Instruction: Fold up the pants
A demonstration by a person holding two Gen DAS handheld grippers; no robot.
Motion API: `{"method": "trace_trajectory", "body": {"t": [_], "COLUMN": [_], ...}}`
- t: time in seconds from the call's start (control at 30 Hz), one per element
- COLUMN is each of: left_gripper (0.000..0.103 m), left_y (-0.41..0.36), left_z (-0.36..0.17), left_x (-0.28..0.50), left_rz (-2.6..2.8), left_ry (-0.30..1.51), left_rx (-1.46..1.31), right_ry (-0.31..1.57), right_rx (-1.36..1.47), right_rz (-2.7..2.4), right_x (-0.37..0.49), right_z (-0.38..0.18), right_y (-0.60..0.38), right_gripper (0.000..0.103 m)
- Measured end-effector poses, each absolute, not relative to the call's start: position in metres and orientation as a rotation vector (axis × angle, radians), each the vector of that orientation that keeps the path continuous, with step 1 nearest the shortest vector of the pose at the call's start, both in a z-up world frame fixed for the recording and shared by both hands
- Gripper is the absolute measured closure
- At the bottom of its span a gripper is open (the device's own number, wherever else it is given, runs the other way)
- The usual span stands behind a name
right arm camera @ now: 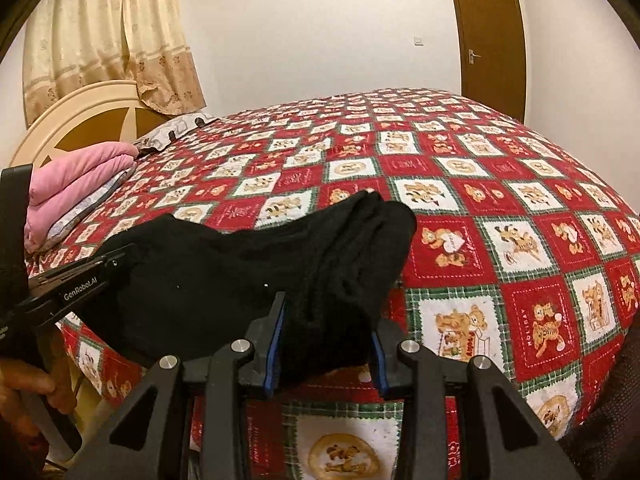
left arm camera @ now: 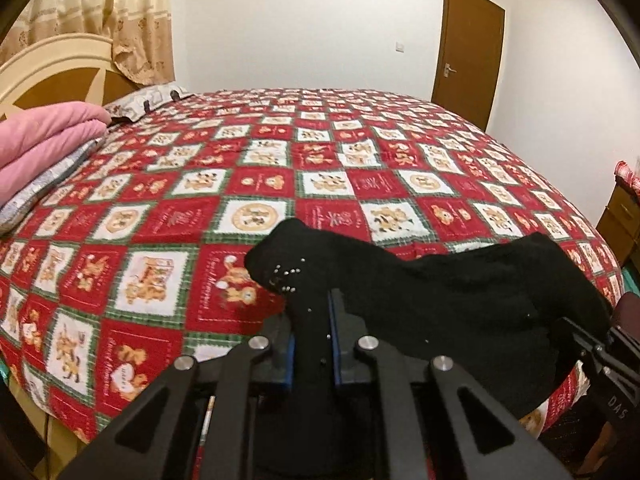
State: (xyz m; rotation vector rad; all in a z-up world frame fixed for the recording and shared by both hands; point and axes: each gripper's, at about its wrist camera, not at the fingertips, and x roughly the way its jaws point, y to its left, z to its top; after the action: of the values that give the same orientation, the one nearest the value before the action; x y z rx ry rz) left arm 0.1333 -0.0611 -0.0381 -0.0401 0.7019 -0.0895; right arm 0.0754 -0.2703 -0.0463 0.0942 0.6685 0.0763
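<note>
The black pants (left arm camera: 460,288) hang stretched between my two grippers above the near edge of the bed. My left gripper (left arm camera: 314,320) is shut on one bunched end, which has small silver studs. My right gripper (right arm camera: 326,320) is shut on the other bunched end of the pants (right arm camera: 248,268); its jaws stand a little apart around the thick fabric. The left gripper shows at the left of the right wrist view (right arm camera: 80,280). The right gripper shows at the right edge of the left wrist view (left arm camera: 600,344).
The bed carries a red, white and green teddy-bear quilt (left arm camera: 280,168). A folded pink blanket (left arm camera: 44,140) and a pillow lie by the headboard (left arm camera: 48,68). A brown door (left arm camera: 468,52) is beyond, a wooden cabinet (left arm camera: 620,216) at right.
</note>
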Motion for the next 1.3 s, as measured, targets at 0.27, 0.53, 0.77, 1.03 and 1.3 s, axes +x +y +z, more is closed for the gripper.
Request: {"method": "trace_trajectory", "body": {"t": [0.27, 0.53, 0.77, 1.03, 1.3], "left_gripper": [0.090, 0.090, 0.090, 0.090, 0.090], "left_y": [-0.052, -0.038, -0.026, 0.015, 0.054], "left_z": [-0.030, -0.023, -0.014, 0.006, 0.018], "left_x": [0.128, 0.126, 0.130, 0.145, 0.170], "left_rz": [-0.061, -0.032, -0.027, 0.014, 0.087], "left_ry": [0.675, 0.655, 0.639, 0.603, 0.576], "left_rx": [-0.027, -0.039, -0.048, -0.091, -0.100], "right_ry": [0.633, 0.614, 0.590, 0.532, 0.497], "right_rx": [0.088, 0.074, 0.062, 0.030, -0.013], "right_rz": [0.090, 0.113, 0.148, 0.230, 0.296], "right_x": [0.075, 0.079, 0.090, 0.118, 0.151], "right_z": [-0.033, -0.025, -0.010, 0.022, 0.033], "right_y": [-0.257, -0.243, -0.230, -0.194, -0.148], "right_gripper": [0.067, 0.067, 0.067, 0.068, 0.068]}}
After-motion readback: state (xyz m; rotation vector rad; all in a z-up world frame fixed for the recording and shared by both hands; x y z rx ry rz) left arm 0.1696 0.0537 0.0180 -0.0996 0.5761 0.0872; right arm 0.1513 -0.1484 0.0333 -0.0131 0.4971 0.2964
